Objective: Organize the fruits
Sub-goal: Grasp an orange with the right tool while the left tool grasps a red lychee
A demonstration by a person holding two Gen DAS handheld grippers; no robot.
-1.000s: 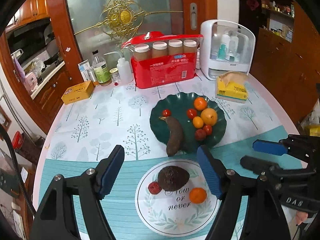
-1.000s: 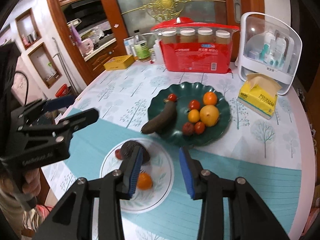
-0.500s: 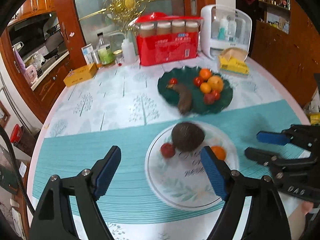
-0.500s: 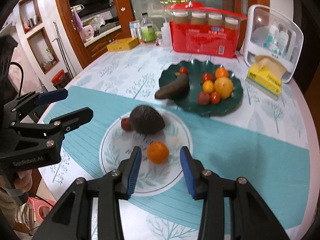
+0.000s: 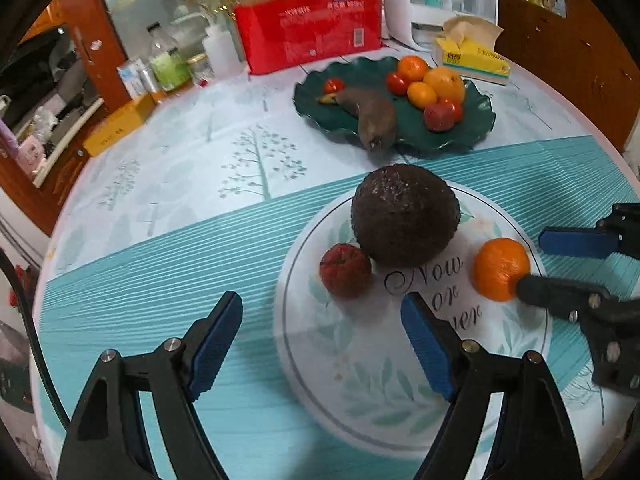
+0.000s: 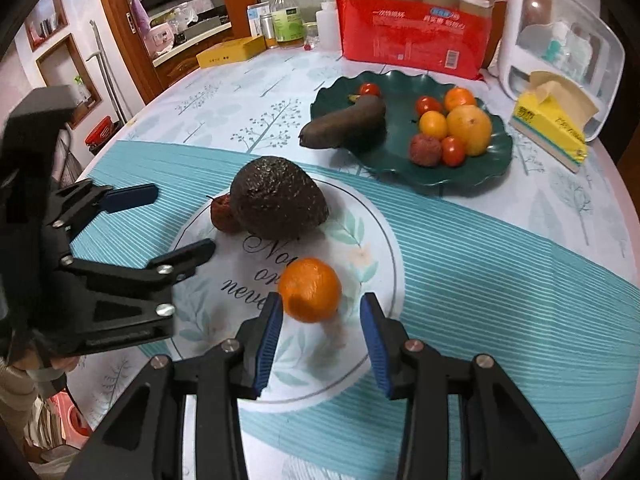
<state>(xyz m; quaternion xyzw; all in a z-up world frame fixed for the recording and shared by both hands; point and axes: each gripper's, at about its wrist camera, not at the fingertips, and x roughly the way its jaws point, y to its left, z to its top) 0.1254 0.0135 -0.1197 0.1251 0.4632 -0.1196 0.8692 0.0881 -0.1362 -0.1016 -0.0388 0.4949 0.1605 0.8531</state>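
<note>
Right claw now nearer tangerine

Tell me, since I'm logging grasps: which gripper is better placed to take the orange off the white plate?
Right. The right gripper is open with the orange between its fingertips. The left gripper is open too, facing the red fruit.

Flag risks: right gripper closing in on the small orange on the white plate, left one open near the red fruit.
1. The small orange is round and sits only at the tips of the open right gripper; closing could squirt it forward.
2. It could roll into the avocado.
3. The left gripper is over the same white plate; the fingers may collide.
</note>
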